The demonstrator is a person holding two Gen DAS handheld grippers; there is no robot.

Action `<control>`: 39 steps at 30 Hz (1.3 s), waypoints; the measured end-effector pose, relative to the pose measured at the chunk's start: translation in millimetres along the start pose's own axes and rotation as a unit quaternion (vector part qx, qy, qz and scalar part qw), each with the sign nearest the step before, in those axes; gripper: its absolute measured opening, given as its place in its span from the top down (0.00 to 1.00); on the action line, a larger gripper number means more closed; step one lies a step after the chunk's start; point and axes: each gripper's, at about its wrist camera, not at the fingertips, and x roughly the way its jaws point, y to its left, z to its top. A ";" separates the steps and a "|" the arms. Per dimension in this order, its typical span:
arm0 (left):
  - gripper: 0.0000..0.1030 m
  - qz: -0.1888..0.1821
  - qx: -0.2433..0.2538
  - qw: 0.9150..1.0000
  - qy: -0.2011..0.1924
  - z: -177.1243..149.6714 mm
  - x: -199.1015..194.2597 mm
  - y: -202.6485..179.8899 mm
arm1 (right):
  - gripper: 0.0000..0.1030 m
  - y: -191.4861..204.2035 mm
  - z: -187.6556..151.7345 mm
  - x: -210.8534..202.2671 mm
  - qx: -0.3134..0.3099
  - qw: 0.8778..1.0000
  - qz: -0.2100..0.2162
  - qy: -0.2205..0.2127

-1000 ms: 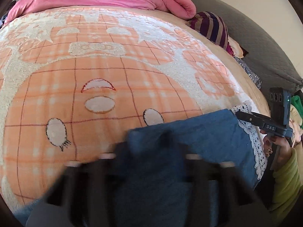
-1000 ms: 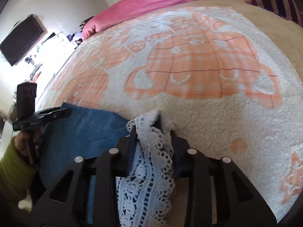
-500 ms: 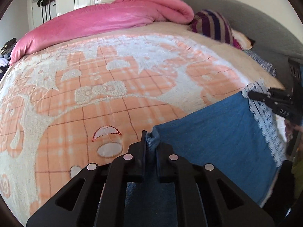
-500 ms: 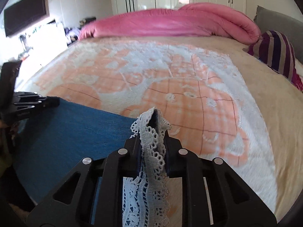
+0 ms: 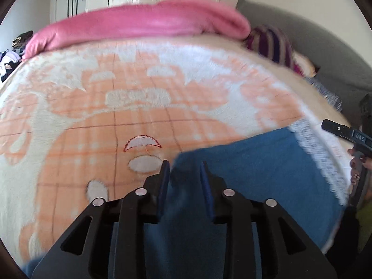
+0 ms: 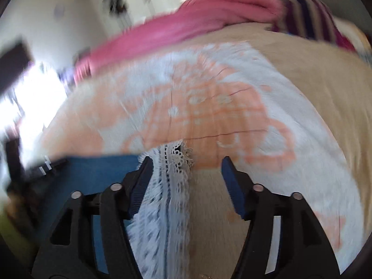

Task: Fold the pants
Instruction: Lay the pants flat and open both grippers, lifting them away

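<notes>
- The left gripper [image 5: 184, 169] has just been opening; its jaws stand a little apart, with the near left corner of the one pair of blue pants [image 5: 262, 174] lying between them, not pinched.
- The pants lie flat on the orange-and-white blanket [image 5: 116, 107] at the bed's near edge, their long axis running left to right between the two grippers.
- Their white lace hem [image 6: 167, 186] is the right end.
- The right gripper [image 6: 187, 164] has just been opening too; its jaws are wide apart, the lace resting against the left finger [image 6: 141, 181] and clear of the right one.
- Behind lie one pink duvet [image 5: 139, 21] and one striped pillow [image 5: 276, 44].
</notes>
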 end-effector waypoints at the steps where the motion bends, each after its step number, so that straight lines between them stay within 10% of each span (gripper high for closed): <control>1: 0.65 -0.001 -0.001 1.000 -0.009 -5.4 -11.3 -1.9 | 0.34 -3.6 -4.5 -13.8 0.015 1.000 0.009 -0.012; 7: 0.55 -0.006 0.004 1.000 -0.014 -56.5 -70.1 -8.4 | 0.27 -2.3 -58.3 -59.7 0.061 0.997 0.048 0.023; 16: 0.43 0.039 0.005 0.999 0.003 -96.9 -111.4 18.9 | 0.28 9.7 -81.3 -41.4 0.040 0.993 -0.010 0.110; 27: 0.27 0.120 0.032 0.992 0.031 -114.6 -96.0 26.0 | 0.57 35.7 -88.9 -17.4 -0.046 0.984 -0.052 0.162; 30: 0.27 0.122 0.032 0.992 0.029 -117.8 -95.9 28.6 | 0.79 56.4 -91.6 -23.1 -0.135 0.973 -0.089 0.163; 39: 0.27 0.101 0.014 0.995 0.019 -118.8 -99.4 42.8 | 0.72 52.6 -101.0 -25.8 -0.160 0.963 -0.141 0.163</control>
